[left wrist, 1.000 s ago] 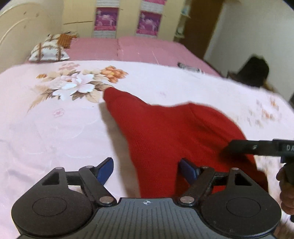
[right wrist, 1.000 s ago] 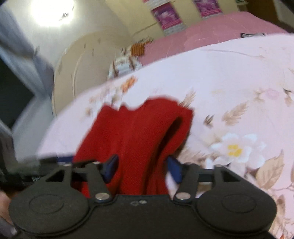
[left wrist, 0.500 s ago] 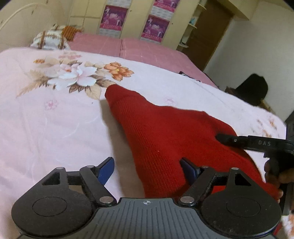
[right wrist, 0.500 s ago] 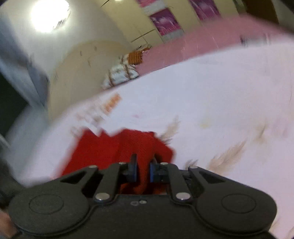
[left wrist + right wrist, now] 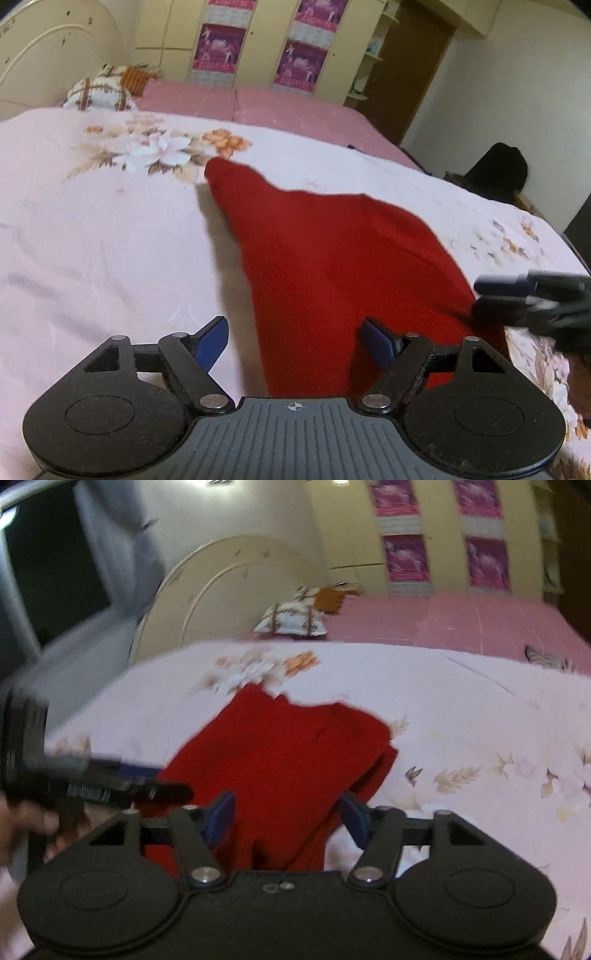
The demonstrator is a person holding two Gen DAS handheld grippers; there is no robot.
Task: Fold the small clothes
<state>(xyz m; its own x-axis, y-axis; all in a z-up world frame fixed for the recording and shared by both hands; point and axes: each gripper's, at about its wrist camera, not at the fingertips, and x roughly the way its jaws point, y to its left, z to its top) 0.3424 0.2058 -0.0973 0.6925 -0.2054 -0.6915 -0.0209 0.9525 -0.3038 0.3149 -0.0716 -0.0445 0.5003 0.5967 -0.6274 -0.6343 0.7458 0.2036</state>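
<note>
A red knitted garment (image 5: 332,258) lies folded on the pale floral bedspread (image 5: 92,258), tapering to a point toward the pillows. My left gripper (image 5: 293,328) hovers open over its near left edge, one fingertip (image 5: 376,336) above the knit and the other above the sheet. My right gripper (image 5: 287,801) has its jaws opening, with the garment's (image 5: 288,746) near edge between the pads and no pad pressing on it. In the left wrist view the right gripper (image 5: 484,295) sits at the cloth's right edge. The left gripper (image 5: 159,779) shows blurred at the left of the right wrist view.
A patterned pillow (image 5: 99,98) and a curved cream headboard (image 5: 221,576) stand at the head of the bed. A wardrobe with purple posters (image 5: 221,48) lines the far wall. A dark heap (image 5: 498,173) sits beyond the bed's right side. A hand (image 5: 26,823) holds the left gripper.
The right gripper pinched shut on the garment's edge half a second ago and has now spread its jaws again, rolling back level. The left gripper drifted slightly over the cloth.
</note>
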